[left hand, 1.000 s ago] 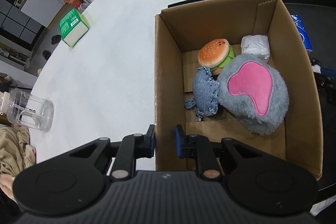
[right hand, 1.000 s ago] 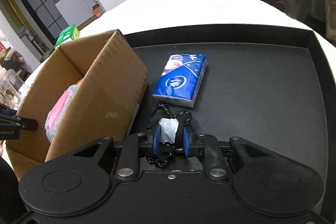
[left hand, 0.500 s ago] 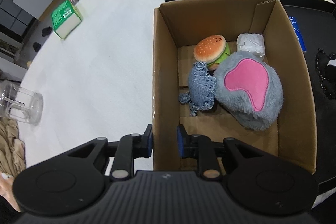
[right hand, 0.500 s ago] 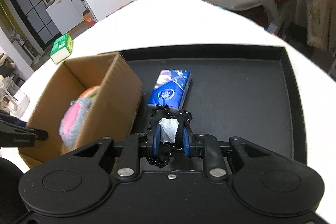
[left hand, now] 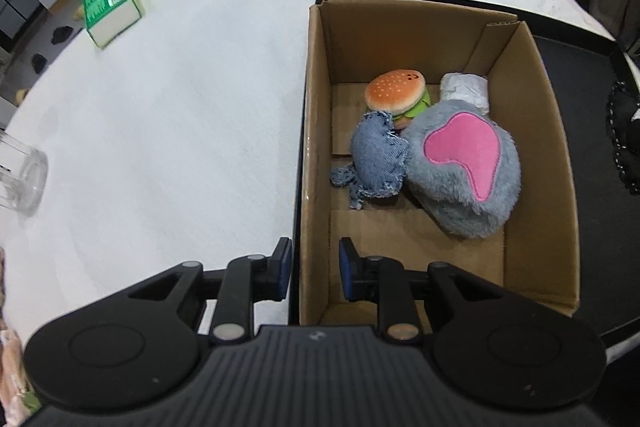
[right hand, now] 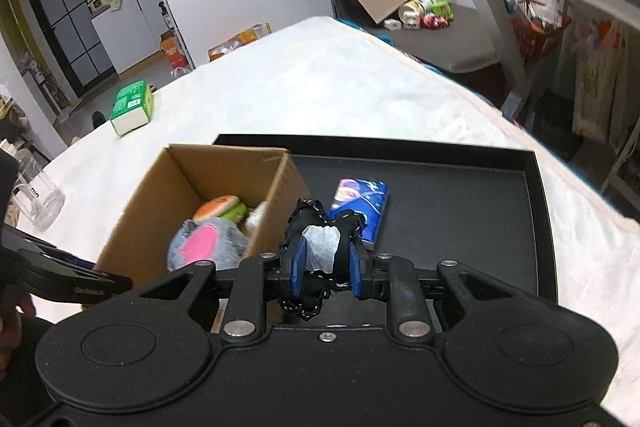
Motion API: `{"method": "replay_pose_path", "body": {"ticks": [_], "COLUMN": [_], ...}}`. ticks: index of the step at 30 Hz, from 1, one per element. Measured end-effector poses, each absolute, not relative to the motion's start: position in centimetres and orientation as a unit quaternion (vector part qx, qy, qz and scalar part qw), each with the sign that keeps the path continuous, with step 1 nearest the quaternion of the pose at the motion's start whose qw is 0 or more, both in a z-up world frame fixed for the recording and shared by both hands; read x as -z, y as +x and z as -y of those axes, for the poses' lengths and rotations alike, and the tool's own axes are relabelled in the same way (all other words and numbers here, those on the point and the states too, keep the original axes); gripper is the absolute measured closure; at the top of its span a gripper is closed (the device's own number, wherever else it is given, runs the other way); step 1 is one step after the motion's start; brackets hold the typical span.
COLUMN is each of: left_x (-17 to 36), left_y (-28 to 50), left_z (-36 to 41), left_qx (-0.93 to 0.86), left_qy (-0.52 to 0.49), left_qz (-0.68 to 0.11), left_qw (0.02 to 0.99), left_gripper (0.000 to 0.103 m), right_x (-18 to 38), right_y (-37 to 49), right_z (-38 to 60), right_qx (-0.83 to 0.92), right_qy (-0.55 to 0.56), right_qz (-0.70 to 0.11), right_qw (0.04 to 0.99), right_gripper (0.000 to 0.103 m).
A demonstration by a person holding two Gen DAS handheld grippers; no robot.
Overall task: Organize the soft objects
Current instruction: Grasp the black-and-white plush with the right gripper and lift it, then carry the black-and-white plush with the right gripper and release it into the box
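A cardboard box [left hand: 532,187] [right hand: 144,203] stands at the left end of a black tray [right hand: 460,195]. It holds a burger plush [left hand: 394,91], a denim plush [left hand: 378,161], a grey and pink plush [left hand: 464,167] and a white bundle [left hand: 466,91]. My left gripper [left hand: 311,269] is shut on the box's near left wall. My right gripper [right hand: 326,267] is shut on a black soft pouch with a white label [right hand: 322,251], held above the tray beside the box. The pouch also shows at the right edge of the left wrist view [left hand: 624,139].
A blue tissue pack [right hand: 362,205] lies on the tray right of the box. A green and white carton [left hand: 110,11] [right hand: 132,107] and a clear glass mug [left hand: 20,175] [right hand: 38,199] sit on the white table [left hand: 180,127].
My right gripper has lifted the black pouch up off the tray. My left gripper keeps hold of the box wall.
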State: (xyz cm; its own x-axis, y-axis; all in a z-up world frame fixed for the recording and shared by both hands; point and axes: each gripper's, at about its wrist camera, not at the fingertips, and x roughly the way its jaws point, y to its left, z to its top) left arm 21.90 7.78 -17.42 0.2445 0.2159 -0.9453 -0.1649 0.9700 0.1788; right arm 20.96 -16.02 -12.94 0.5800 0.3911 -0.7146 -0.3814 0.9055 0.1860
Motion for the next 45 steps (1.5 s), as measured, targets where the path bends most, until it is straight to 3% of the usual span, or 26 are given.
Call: {"method": "replay_pose_path", "body": {"ticks": [6, 13, 31, 41, 45], "left_x": [17.1, 16.9, 17.5, 17.4, 17.4], "left_y": [21.1, 20.6, 19.8, 19.4, 19.4], "left_z": [-8.6, -9.6, -11.1, -11.9, -12.2], "left_qx": [-0.103, -0.098, -0.073, -0.068, -0.067], "left_qy": [-0.003, -0.029, -0.060, -0.086, -0.092], "left_qz": [-0.597, -0.586, -0.597, -0.590, -0.589], "left_qw": [0.796, 0.804, 0.797, 0.800, 0.800], "left_gripper": [0.069, 0.069, 0.092, 0.093, 0.093], "right_x": [11.2, 9.9, 10.3, 11.2, 11.4], "right_y": [19.5, 17.9, 16.1, 16.2, 16.6], "right_z": [14.4, 12.0, 6.8, 4.9, 4.6], "right_qx": [-0.219, -0.225, -0.236, -0.242, -0.255], "right_qy": [-0.007, -0.025, -0.055, -0.060, -0.038], "right_qz": [-0.390, -0.381, -0.403, -0.425, -0.435], "right_qw": [0.894, 0.896, 0.883, 0.870, 0.863], "right_gripper": [0.080, 0.080, 0.079, 0.078, 0.073]}}
